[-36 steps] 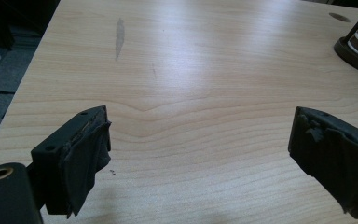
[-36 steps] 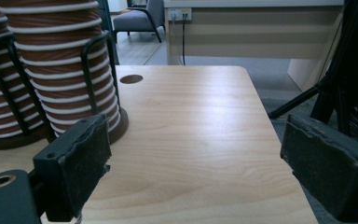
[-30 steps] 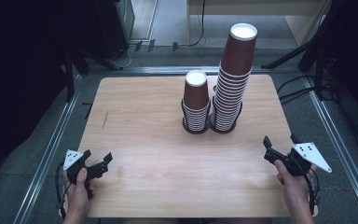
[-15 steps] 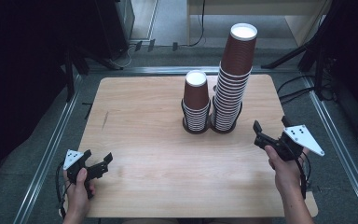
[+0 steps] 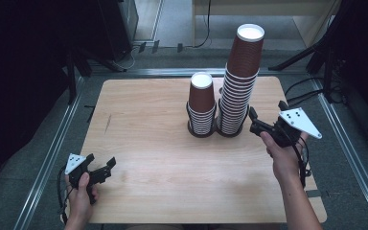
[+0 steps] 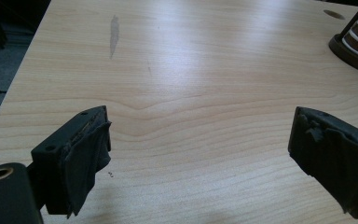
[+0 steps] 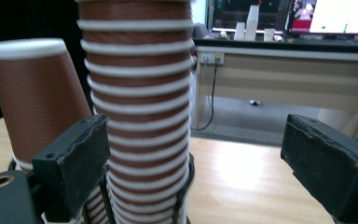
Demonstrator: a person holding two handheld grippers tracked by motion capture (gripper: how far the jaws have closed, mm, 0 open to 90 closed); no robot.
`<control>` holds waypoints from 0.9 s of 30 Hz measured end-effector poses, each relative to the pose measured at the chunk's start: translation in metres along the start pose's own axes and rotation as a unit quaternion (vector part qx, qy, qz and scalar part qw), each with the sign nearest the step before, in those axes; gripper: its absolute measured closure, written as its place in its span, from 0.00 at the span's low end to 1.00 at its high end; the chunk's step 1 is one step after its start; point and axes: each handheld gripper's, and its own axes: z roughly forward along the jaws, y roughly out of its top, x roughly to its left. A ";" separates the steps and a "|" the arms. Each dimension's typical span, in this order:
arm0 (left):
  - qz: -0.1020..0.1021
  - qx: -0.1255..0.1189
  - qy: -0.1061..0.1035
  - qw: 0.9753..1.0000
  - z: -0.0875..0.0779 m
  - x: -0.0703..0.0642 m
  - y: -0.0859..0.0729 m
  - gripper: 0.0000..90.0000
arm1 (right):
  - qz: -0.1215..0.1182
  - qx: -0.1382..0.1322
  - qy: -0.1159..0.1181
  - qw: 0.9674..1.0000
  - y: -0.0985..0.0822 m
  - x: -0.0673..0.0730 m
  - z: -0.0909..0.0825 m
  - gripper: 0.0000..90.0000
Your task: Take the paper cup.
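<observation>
Two stacks of brown paper cups with white rims stand in black ring holders at the back middle of the wooden table (image 5: 148, 110). The short stack (image 5: 201, 103) is on the left and the tall stack (image 5: 239, 81) on the right. My right gripper (image 5: 267, 112) is held off the table just right of the tall stack, open and empty. In the right gripper view the tall stack (image 7: 137, 107) rises close ahead of the left jaw, apart from both jaws of the right gripper (image 7: 196, 126). My left gripper (image 5: 100, 162) rests open near the front left corner, above bare wood (image 6: 200, 121).
A dark streak (image 5: 108, 123) marks the table's left part. Metal rails (image 5: 52, 148) run along both sides of the table, and cables lie on the floor at the right (image 5: 306, 86). A desk (image 7: 279, 79) stands beyond the far edge.
My right gripper has risen from the front right of the table and moved in toward the tall stack. The left gripper has stayed where it was.
</observation>
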 end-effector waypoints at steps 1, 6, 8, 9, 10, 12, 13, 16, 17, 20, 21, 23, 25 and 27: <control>0.001 0.001 0.000 1.000 0.000 0.000 0.000 0.06 | -0.001 -0.003 0.002 1.000 0.004 0.002 0.002 0.09; 0.001 0.001 0.000 1.000 0.000 0.000 0.000 0.06 | 0.002 -0.010 0.011 1.000 0.020 0.008 0.011 0.02; 0.001 0.001 -0.001 1.000 0.000 0.000 0.000 0.06 | 0.002 -0.011 0.010 1.000 0.028 0.012 0.017 0.00; 0.001 0.001 -0.001 1.000 0.000 0.000 0.000 0.06 | 0.002 -0.011 0.010 1.000 0.028 0.012 0.017 0.00; 0.001 0.001 -0.001 1.000 0.000 0.000 0.000 0.06 | 0.003 -0.012 0.011 1.000 0.030 0.013 0.019 0.00; 0.001 0.000 -0.002 1.000 0.000 0.000 0.000 0.06 | 0.002 -0.019 0.011 1.000 0.038 0.017 0.024 0.00; 0.001 0.000 -0.002 1.000 0.000 0.000 0.000 0.06 | 0.002 -0.019 0.011 1.000 0.038 0.017 0.024 0.00; 0.001 0.000 -0.002 1.000 0.000 0.000 0.000 0.06 | -0.003 -0.028 0.012 1.000 0.050 0.023 0.031 0.00; 0.001 0.000 -0.003 1.000 0.000 0.000 0.000 0.06 | -0.004 -0.031 0.013 0.999 0.052 0.023 0.032 0.00; 0.001 0.000 -0.003 1.000 0.000 0.001 0.000 0.06 | -0.002 -0.035 0.014 0.999 0.060 0.027 0.037 0.00; 0.001 0.000 -0.003 1.000 0.000 0.001 0.000 0.06 | -0.005 -0.036 0.012 0.999 0.062 0.028 0.039 0.00; 0.001 0.000 -0.004 1.000 0.000 0.001 0.000 0.06 | -0.004 -0.036 0.011 0.999 0.066 0.030 0.043 0.00; 0.001 0.000 -0.004 1.000 0.000 0.001 0.000 0.06 | -0.004 -0.036 0.008 0.999 0.070 0.032 0.048 0.00; 0.001 0.000 -0.004 1.000 0.000 0.001 0.000 0.06 | -0.004 -0.036 0.006 0.999 0.072 0.033 0.050 0.00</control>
